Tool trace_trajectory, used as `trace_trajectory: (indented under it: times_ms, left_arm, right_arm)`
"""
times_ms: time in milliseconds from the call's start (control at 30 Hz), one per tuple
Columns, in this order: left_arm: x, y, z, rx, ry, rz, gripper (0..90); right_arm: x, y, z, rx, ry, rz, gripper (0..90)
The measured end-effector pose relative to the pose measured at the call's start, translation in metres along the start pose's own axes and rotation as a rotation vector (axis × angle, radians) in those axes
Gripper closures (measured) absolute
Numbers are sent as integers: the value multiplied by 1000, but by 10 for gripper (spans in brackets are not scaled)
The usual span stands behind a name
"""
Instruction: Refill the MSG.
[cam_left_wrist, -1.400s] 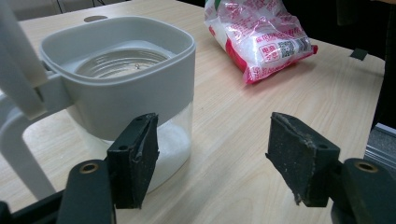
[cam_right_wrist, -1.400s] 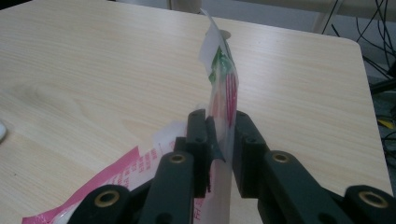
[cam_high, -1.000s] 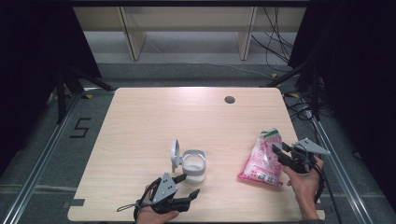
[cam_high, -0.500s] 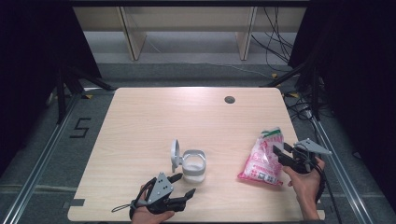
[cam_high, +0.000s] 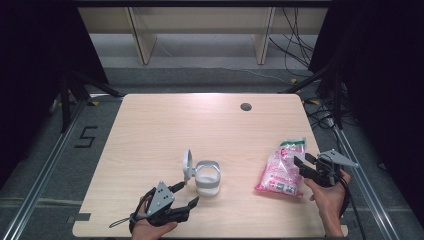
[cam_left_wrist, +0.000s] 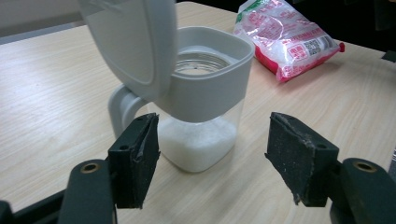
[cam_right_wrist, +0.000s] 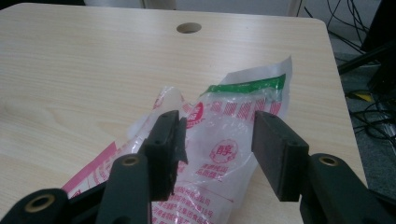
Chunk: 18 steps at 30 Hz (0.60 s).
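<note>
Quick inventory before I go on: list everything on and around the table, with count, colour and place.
Jar: one, clear with grey collar and handle, white grains inside, near the front middle of the table.
Jar lid: one, grey, flipped open and upright on the jar's left.
Bag: one, clear with pink and red print and a green top band, lying flat at front right.
Table: one, light wood, with a round hole near the far edge.
Shelf unit: one, pale wood, on the floor beyond the table.
Cables: several, black, floor at far right.
Left gripper: one, black, open, just short of the jar.
Right gripper: one, black, open over the bag.
</note>
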<state>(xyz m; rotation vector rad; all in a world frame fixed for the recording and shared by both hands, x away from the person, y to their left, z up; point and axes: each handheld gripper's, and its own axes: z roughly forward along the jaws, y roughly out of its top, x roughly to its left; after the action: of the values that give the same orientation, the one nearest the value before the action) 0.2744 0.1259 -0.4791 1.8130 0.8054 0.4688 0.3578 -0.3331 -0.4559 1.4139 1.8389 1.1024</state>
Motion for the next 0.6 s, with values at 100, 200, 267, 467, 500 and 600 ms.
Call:
trace_trajectory:
  times_ms: [100,200,267,467,500,600]
  left_arm:
    - [4,0,-3,-6,7,0,344]
    - [5,0,-6,-2,15,3,367]
    - [8,0,-8,-13,14,8,401]
    - [11,-1,-11,-13,35,24,552]
    - [12,-2,-10,-32,40,26,580]
    - [12,-2,-10,-38,53,29,651]
  right_arm:
    - [2,1,-1,-1,-8,1,526]
    - [6,1,-3,-11,19,44,526]
    - [3,1,-1,-38,19,-12,526]
    - [10,3,-5,-54,45,-5,518]
    - [13,3,-4,-51,63,-13,508]
    - [18,3,-5,-40,70,-2,493]
